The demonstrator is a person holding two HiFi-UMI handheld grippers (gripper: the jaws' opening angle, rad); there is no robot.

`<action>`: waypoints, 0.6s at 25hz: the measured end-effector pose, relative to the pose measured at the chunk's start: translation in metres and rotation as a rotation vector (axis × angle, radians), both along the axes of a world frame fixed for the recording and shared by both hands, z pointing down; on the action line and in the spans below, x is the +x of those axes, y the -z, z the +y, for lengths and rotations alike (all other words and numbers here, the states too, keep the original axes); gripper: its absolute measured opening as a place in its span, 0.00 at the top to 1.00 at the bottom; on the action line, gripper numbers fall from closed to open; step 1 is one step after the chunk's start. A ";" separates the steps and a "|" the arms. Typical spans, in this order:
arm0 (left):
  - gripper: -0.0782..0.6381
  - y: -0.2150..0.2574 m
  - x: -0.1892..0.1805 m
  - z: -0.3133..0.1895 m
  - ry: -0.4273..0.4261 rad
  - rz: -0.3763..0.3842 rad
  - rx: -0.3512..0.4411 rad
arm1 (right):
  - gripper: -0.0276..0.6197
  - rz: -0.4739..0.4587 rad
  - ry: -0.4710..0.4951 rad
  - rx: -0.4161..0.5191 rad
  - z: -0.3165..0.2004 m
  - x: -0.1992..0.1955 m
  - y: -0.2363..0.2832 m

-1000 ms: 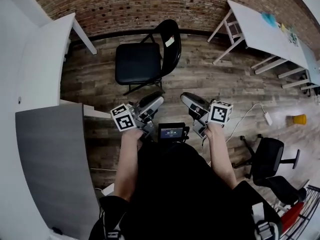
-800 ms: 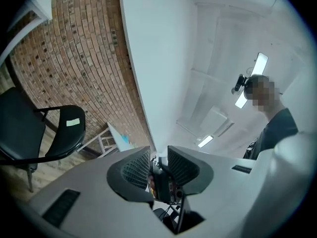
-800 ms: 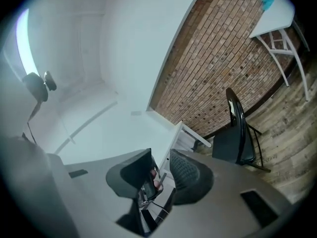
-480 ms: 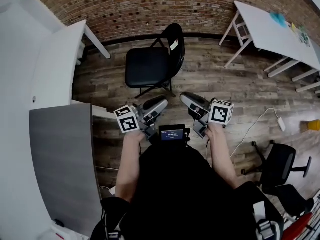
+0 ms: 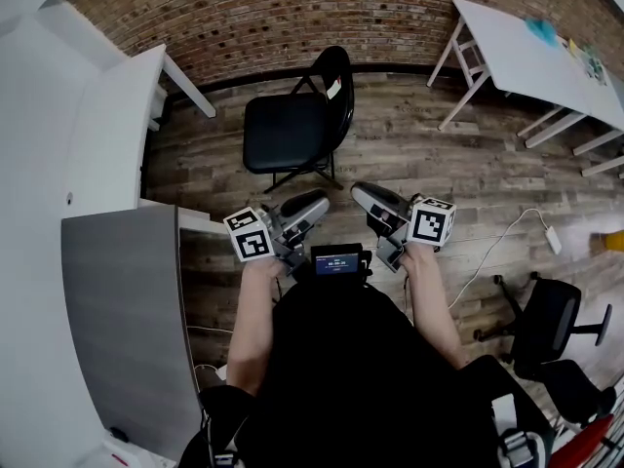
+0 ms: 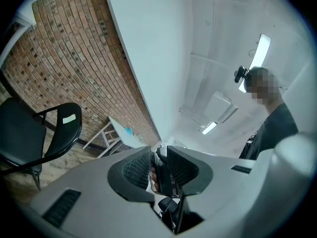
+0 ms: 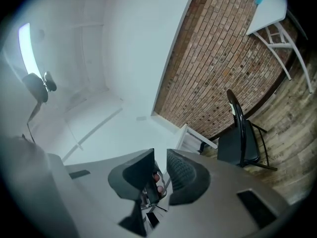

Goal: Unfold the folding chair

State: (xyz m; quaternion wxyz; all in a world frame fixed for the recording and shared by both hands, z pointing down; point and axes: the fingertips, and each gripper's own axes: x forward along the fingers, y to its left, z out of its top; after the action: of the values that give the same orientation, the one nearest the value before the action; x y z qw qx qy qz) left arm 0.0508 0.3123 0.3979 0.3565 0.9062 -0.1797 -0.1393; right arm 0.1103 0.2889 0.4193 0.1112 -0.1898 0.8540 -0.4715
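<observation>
The black folding chair (image 5: 283, 133) stands unfolded on the wood floor by the brick wall, its seat flat and its backrest (image 5: 336, 86) upright. It also shows in the left gripper view as the chair (image 6: 29, 133) and in the right gripper view as the chair (image 7: 240, 138). My left gripper (image 5: 314, 204) and right gripper (image 5: 366, 195) hover close to my body, well short of the chair and touching nothing. Both sets of jaws have just been closing. A narrow gap remains in the left gripper (image 6: 158, 165) and the right gripper (image 7: 159, 175), with nothing held between them.
A white table (image 5: 107, 115) and a grey panel (image 5: 122, 320) stand at the left. Another white table (image 5: 526, 52) is at the upper right. A black office chair (image 5: 541, 315) and a white cable (image 5: 497, 242) lie at the lower right.
The head view has swung, so the chair now sits a little farther right in it. Both grippers stay in front of my body, the left one shifted slightly right.
</observation>
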 end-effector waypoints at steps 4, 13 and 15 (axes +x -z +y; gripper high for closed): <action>0.73 -0.002 0.001 0.000 -0.005 -0.008 -0.004 | 0.83 -0.003 0.002 0.000 0.001 0.001 -0.002; 0.73 -0.013 0.001 -0.002 -0.005 -0.019 -0.021 | 0.84 0.001 0.014 0.005 0.001 -0.001 -0.006; 0.73 -0.014 0.002 -0.002 -0.007 -0.020 -0.024 | 0.84 0.002 0.014 0.003 0.001 -0.001 -0.007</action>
State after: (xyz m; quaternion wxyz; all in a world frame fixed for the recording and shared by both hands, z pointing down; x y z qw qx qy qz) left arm 0.0528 0.3105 0.4118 0.3658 0.9039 -0.1818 -0.1271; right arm 0.1096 0.2895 0.4263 0.1073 -0.1841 0.8562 -0.4706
